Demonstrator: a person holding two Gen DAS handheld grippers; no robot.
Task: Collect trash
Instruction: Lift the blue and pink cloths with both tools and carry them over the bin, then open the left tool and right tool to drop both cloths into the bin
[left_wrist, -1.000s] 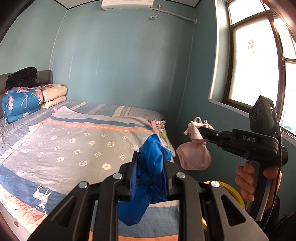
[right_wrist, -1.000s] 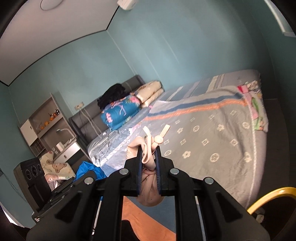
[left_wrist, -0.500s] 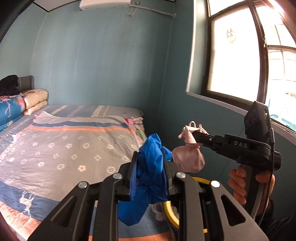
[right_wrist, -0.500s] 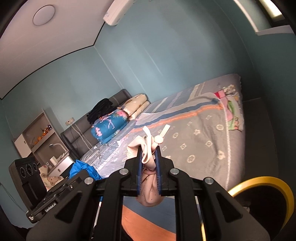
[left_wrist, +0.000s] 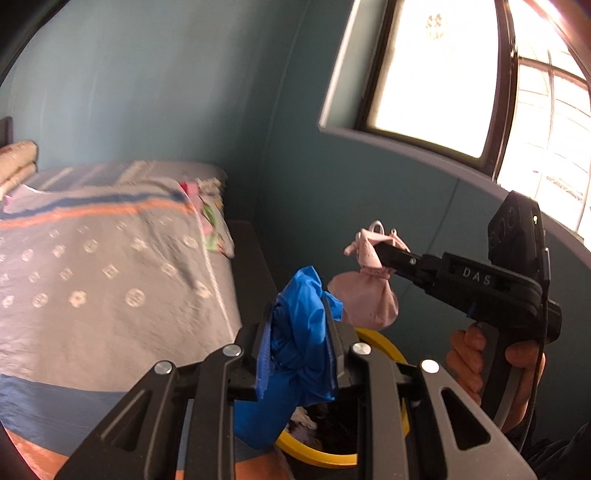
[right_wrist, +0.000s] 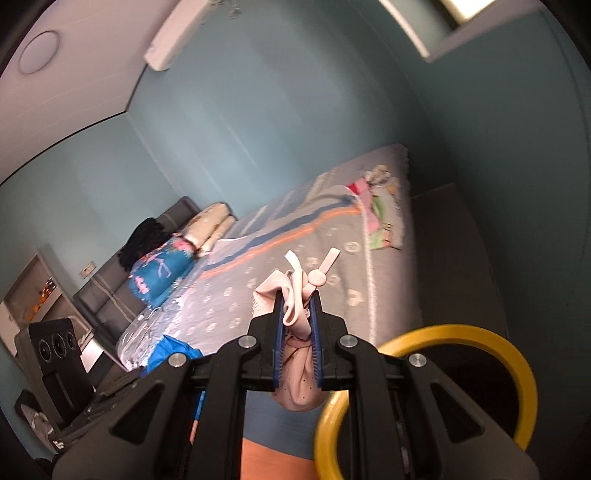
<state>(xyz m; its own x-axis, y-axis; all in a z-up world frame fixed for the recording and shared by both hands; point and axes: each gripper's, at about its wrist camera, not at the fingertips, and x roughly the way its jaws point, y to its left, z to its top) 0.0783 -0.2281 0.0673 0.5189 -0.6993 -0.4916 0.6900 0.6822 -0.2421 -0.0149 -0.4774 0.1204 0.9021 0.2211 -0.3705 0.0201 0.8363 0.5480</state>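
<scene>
You have swung both hands away from the bed toward the window corner, and the bin that was only a yellow sliver at the frame edge a second ago now sits under your tongs.

Your left tongs (left_wrist: 297, 345) are clamped on a blue bag (left_wrist: 295, 354), which bulges above the pads and hangs crumpled below them. Your right tongs (right_wrist: 297, 343) are pinched nearly closed on the knotted neck of a pink bag (right_wrist: 297, 384); its body dangles under the pads and the tie ends stick up.

What matters for the drop is where the bin (right_wrist: 524, 373) lies. In the left view its yellow rim shows just beyond and below the blue bag, so that bag hangs over the near edge of the opening. In the right view the ring sits to the right of the pink bag, which hangs over the near-left edge of the rim, not the middle. The left hand looks better placed; carry the right a little further over. The bed (left_wrist: 110, 280) lies on the left, apart.
</scene>
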